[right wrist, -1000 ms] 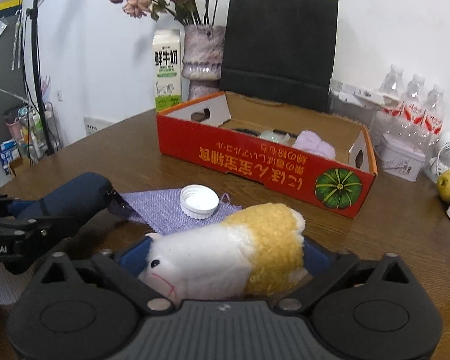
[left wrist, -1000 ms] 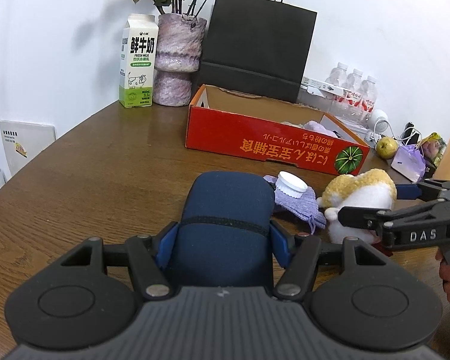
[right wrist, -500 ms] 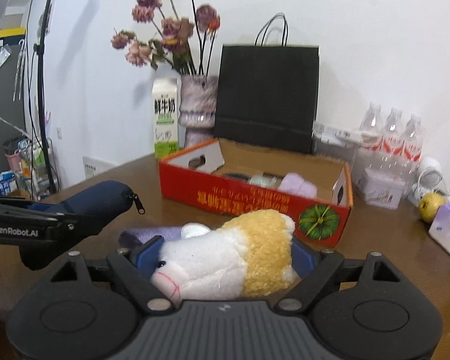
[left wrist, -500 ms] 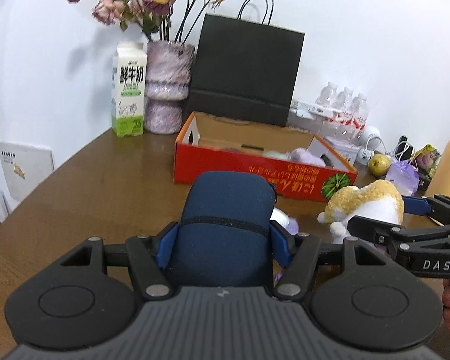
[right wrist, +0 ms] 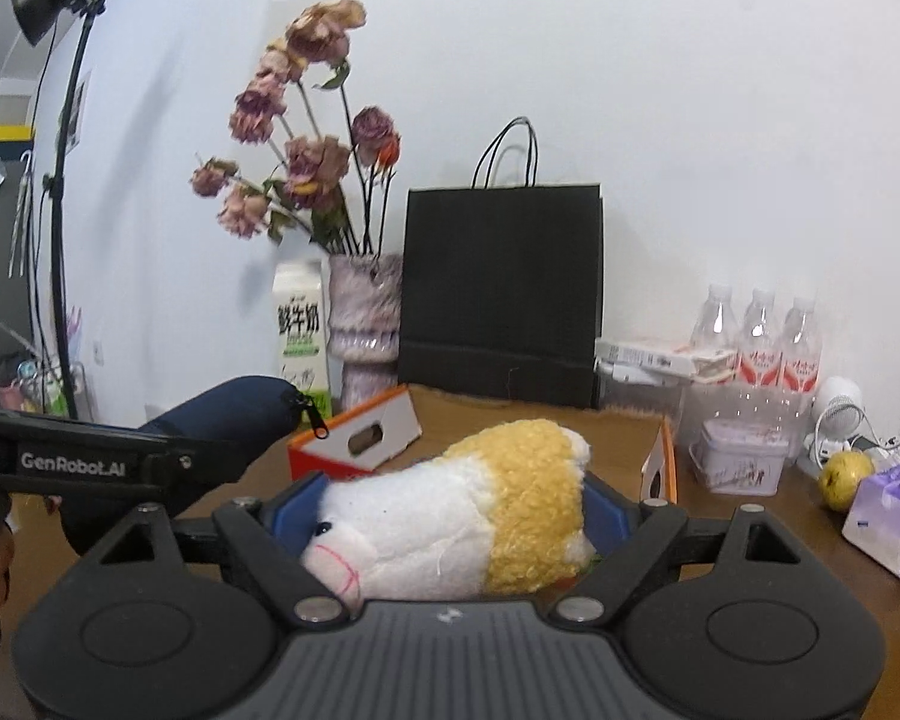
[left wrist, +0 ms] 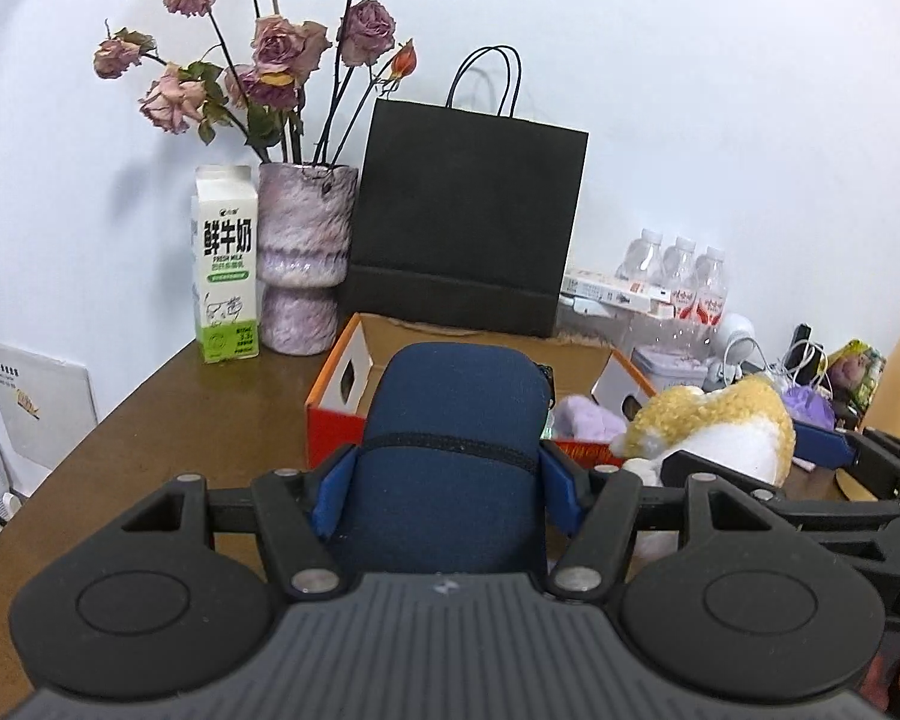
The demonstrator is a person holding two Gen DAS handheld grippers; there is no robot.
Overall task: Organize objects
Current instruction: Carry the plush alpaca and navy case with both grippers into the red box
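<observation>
My left gripper [left wrist: 448,489] is shut on a navy blue zip pouch [left wrist: 459,402], held off the wooden table in front of the red cardboard box [left wrist: 336,420]. My right gripper [right wrist: 450,516] is shut on a white and yellow plush toy [right wrist: 480,516] lying sideways between the blue pads. In the left wrist view the plush toy [left wrist: 720,426] and right gripper [left wrist: 750,456] hang just right of the pouch. In the right wrist view the pouch [right wrist: 228,414] and a left finger [right wrist: 72,462] reach in from the left, before the box [right wrist: 360,444]. A purple fluffy item [left wrist: 588,420] lies in the box.
Behind the box stand a black paper bag [left wrist: 468,228], a purple vase of dried roses [left wrist: 303,258] and a milk carton [left wrist: 225,264]. Water bottles [right wrist: 756,336], a tin [right wrist: 741,462], an apple [right wrist: 846,474] and a purple bag [right wrist: 888,516] crowd the right. A light stand [right wrist: 60,180] rises at left.
Both grippers have risen off the table with the pouch and the plush toy and tilted up. The purple cloth and white lid have dropped out of view.
</observation>
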